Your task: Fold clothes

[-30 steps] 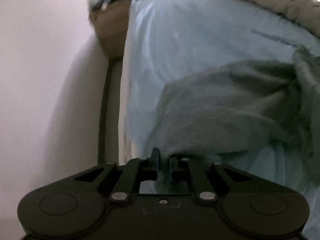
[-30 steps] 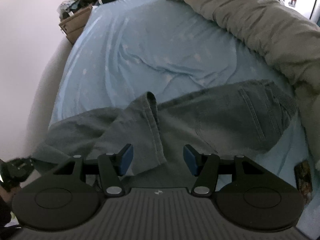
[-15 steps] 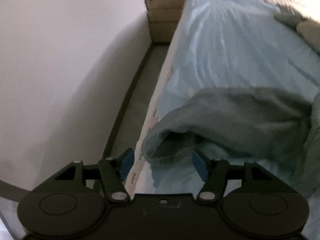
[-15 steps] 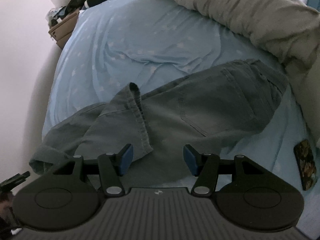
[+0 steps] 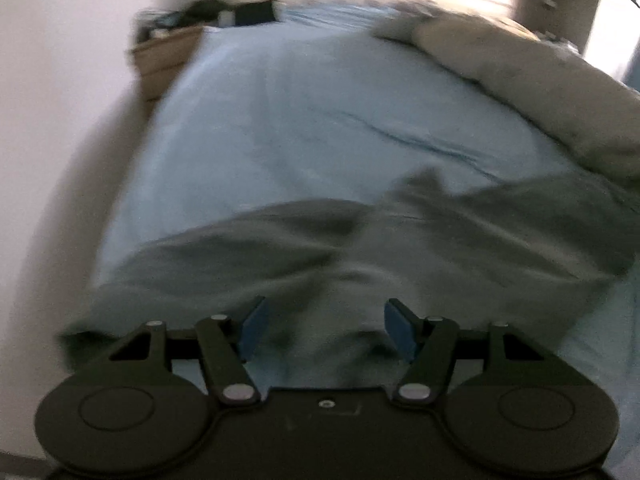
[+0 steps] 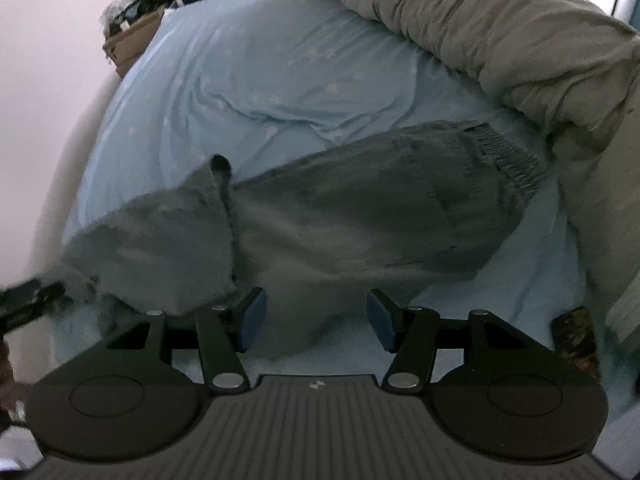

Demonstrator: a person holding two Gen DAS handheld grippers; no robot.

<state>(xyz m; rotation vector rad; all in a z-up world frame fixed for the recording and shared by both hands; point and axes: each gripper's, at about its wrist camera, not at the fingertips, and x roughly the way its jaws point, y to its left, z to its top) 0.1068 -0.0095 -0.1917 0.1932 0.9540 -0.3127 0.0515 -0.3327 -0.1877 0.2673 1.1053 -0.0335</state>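
Note:
Grey-green trousers (image 6: 360,224) lie across the light blue bed sheet (image 6: 280,60), waistband to the right near the duvet, one leg end bunched and folded over at the left (image 6: 180,236). In the blurred left wrist view the trousers (image 5: 360,252) spread across the frame. My left gripper (image 5: 324,332) is open and empty, just above the near edge of the cloth. My right gripper (image 6: 314,318) is open and empty, over the near edge of the trousers. The left gripper's body shows dark at the far left of the right wrist view (image 6: 32,300).
A grey-brown duvet (image 6: 500,28) is heaped along the right side of the bed. A wooden bedside box with dark clutter (image 6: 132,44) stands at the far left by the white wall. A dark patterned object (image 6: 576,344) lies at the bed's right near edge.
My left gripper has opened and let go of the trouser leg, then swung from the bed's left edge to face the trousers. The right gripper has stayed open and shifted slightly closer.

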